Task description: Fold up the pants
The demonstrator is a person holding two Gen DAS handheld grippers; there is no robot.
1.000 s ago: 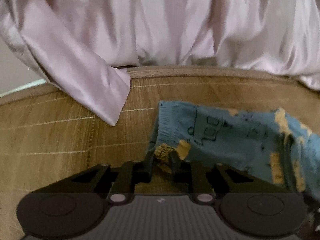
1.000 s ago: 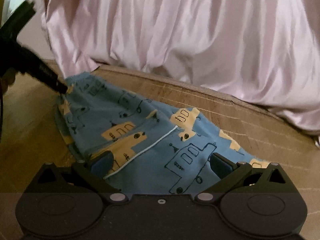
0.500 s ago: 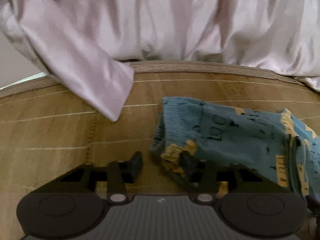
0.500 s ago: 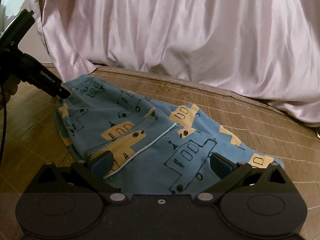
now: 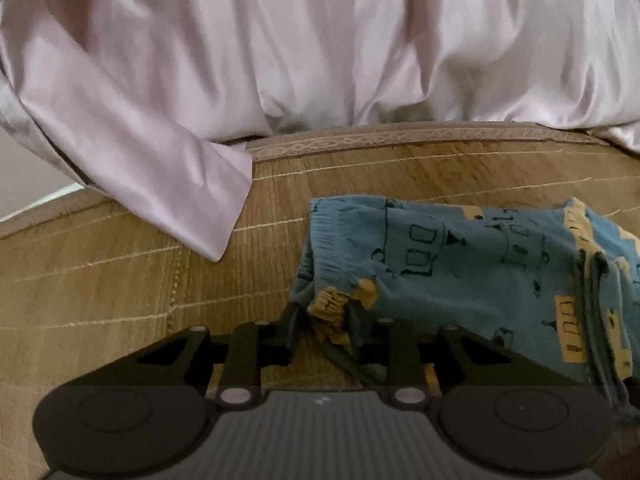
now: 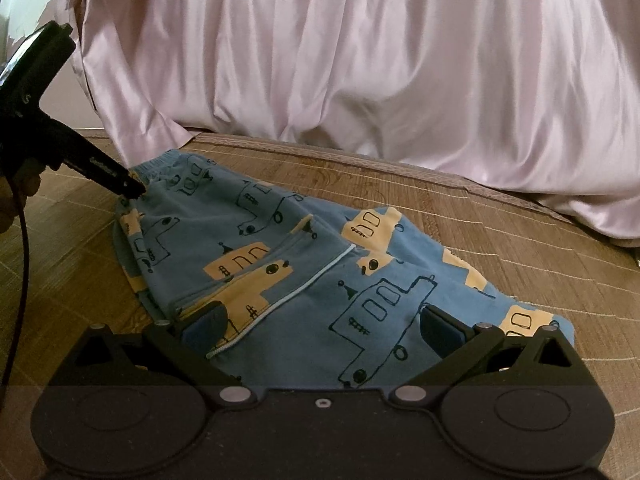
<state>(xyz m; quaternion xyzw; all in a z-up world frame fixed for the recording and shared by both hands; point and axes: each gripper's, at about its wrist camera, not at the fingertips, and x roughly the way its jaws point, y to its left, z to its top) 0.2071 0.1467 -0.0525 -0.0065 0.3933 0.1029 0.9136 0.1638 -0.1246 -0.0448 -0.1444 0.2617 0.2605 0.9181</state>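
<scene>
1. The pants [image 6: 304,280] lie flat on a woven straw-coloured mat [image 6: 520,264]. They are blue, printed with yellow and outlined vehicles, and a pale piping line runs slantwise across them.
2. The mat is brown-gold with thin pale lines crossing it in a grid, and a patterned border strip [image 5: 400,140] runs along its far edge.
3. Behind the mat hangs a wide fall of shiny pale pink fabric [image 6: 360,60], gathered in deep vertical folds. In the left wrist view one loose corner of it [image 5: 192,200] droops down over the mat, just beside the waistband end of the pants [image 5: 460,272] but not touching them.
4. At the far left, past the pink fabric, a strip of plain pale wall [image 5: 24,184] shows.
5. The left hand-held gripper [image 5: 322,316] is closed on the gathered waistband edge; a bunch of blue and yellow cloth is pinched between its dark fingers [image 5: 358,320].
6. In the right wrist view the same gripper [image 6: 134,192] reaches in from the left with its tip at the waistband, and part of a hand shows at the frame edge beside a dark cable [image 6: 18,280].
7. The right hand-held gripper [image 6: 320,320] stands wide open, low over the near part of the pants, holding nothing.
</scene>
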